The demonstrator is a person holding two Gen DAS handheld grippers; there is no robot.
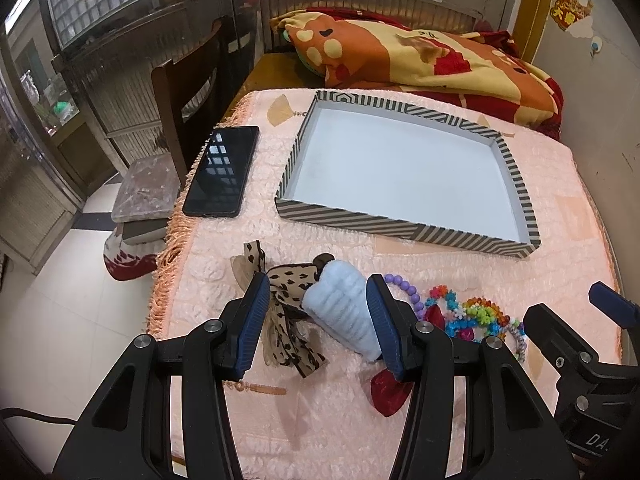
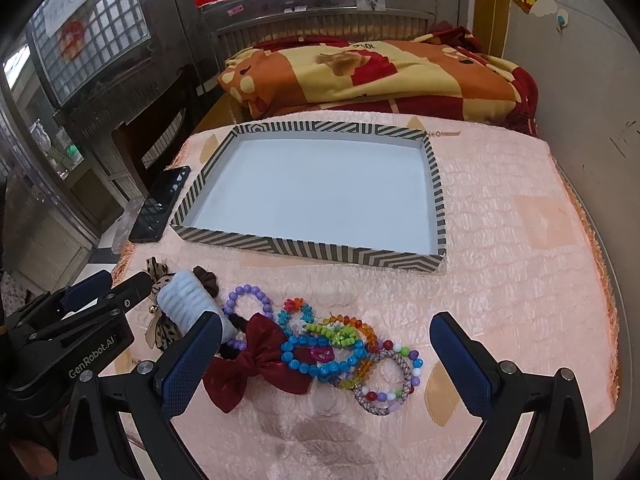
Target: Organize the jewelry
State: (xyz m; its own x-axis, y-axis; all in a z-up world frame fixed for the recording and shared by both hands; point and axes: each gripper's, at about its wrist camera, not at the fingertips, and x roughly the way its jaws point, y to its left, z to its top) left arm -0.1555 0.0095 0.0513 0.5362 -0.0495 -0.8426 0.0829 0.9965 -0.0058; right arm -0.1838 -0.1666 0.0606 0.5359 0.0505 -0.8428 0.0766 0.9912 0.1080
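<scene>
A pile of jewelry and hair pieces lies near the table's front edge. My left gripper point(image 1: 316, 312) is open, its fingers on either side of a light blue fuzzy scrunchie point(image 1: 344, 312), with a leopard-print bow point(image 1: 284, 292) at its left finger. My right gripper point(image 2: 326, 360) is open wide and empty, low over a dark red bow point(image 2: 256, 364), a blue bead bracelet point(image 2: 320, 360), a purple bead bracelet point(image 2: 248, 300) and a woven bracelet point(image 2: 384, 384). A striped empty tray point(image 2: 304, 248) lies beyond the pile. The left gripper also shows in the right wrist view point(image 2: 120, 292).
A black phone point(image 1: 222, 172) lies left of the tray near the table's fringed left edge. A folded orange and red blanket point(image 1: 420, 56) sits behind the tray. A wooden chair point(image 1: 180, 92) stands to the left. A wall point(image 2: 592, 120) runs along the right.
</scene>
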